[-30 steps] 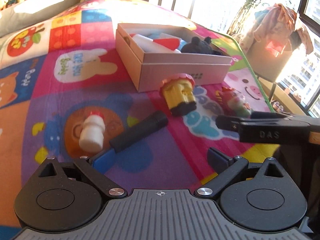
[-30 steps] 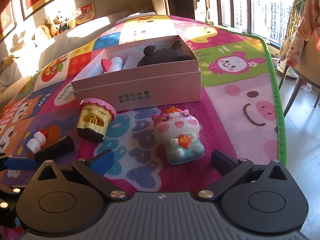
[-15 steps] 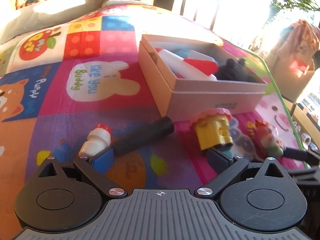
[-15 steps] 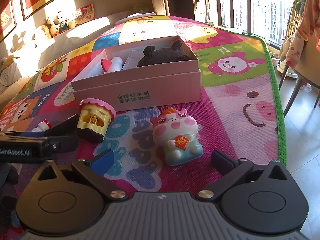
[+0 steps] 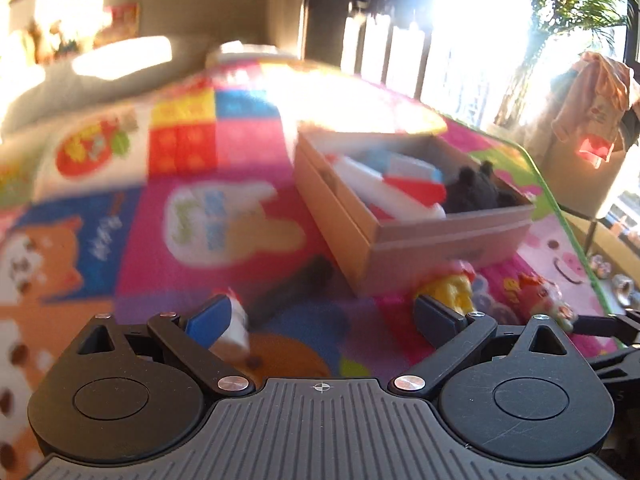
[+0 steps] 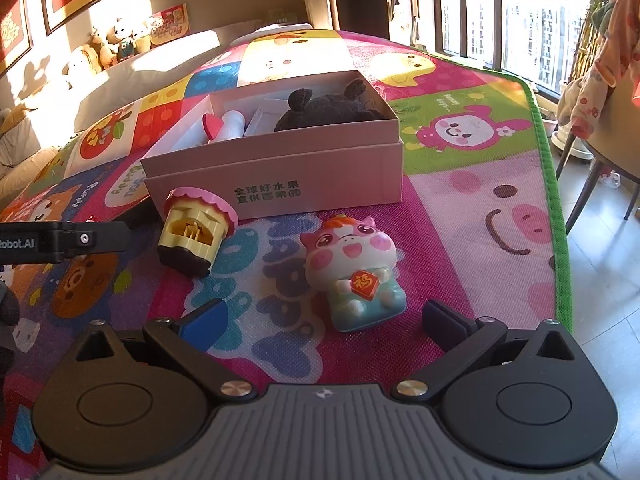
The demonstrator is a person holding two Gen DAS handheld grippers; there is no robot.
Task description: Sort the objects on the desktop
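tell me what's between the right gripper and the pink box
In the right wrist view, the pink cow figurine lies on the mat between the open right gripper and the pink box, nearer the gripper. It touches neither.

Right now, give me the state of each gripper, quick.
Left gripper: open, holding nothing.
Right gripper: open, holding nothing; pig toy lies ahead of its fingers.
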